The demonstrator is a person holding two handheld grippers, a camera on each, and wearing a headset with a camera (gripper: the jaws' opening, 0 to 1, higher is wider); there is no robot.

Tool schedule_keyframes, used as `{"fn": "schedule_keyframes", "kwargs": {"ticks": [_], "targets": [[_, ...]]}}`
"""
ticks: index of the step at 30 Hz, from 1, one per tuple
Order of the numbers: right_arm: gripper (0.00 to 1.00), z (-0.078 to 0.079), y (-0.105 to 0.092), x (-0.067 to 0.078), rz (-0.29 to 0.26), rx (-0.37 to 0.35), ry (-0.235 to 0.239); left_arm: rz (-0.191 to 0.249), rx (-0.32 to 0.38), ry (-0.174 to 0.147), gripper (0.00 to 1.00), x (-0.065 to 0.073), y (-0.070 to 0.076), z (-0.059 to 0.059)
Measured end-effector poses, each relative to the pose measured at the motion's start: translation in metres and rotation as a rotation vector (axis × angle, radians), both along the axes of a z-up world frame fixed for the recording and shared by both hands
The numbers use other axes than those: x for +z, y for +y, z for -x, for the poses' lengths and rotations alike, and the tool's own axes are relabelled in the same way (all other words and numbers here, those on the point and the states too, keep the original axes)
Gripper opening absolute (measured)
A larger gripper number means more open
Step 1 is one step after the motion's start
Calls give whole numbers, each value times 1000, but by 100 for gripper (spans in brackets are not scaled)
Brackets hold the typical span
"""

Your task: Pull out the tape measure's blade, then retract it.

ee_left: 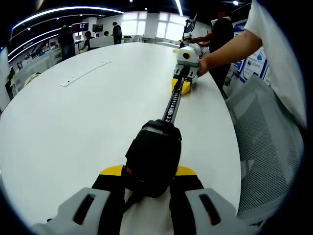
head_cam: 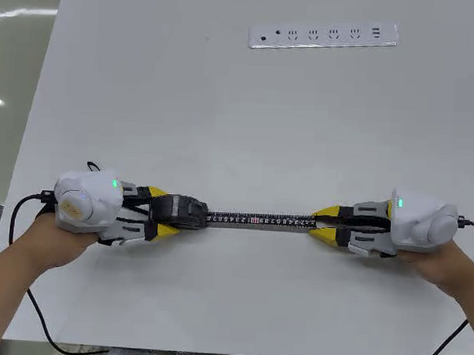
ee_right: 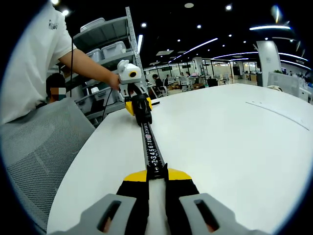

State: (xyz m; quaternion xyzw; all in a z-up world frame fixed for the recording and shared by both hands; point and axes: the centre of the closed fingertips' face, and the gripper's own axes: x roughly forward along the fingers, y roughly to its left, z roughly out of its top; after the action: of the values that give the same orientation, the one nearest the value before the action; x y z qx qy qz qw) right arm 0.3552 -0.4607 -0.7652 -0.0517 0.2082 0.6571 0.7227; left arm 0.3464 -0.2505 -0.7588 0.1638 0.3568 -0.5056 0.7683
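Note:
A black tape measure case rests on the white table, with my left gripper shut on it; in the left gripper view the case sits between the yellow-tipped jaws of the left gripper. The dark blade with white numbers stretches right from the case to my right gripper, which is shut on its end. The blade runs away from the right gripper toward the case. The blade leads to the far right gripper.
A white power strip lies at the table's far side. Black cables trail off both grippers near the front edge. A grey mesh chair stands beside the table, and people stand in the office background.

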Motion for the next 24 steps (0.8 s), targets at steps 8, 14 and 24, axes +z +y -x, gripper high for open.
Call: {"fn": "schedule_keyframes", "kwargs": {"ticks": [8,14,24], "targets": [[9,0,-10,1,-2,-12,6,-4,1,0,31,0,0,0],[9,0,-19,-1,-2,-18,7,-4,1,1,31,-1,1,0],[9,-1,-29,-2,-3,-29,14,-5,4,0,31,0,0,0]]}}
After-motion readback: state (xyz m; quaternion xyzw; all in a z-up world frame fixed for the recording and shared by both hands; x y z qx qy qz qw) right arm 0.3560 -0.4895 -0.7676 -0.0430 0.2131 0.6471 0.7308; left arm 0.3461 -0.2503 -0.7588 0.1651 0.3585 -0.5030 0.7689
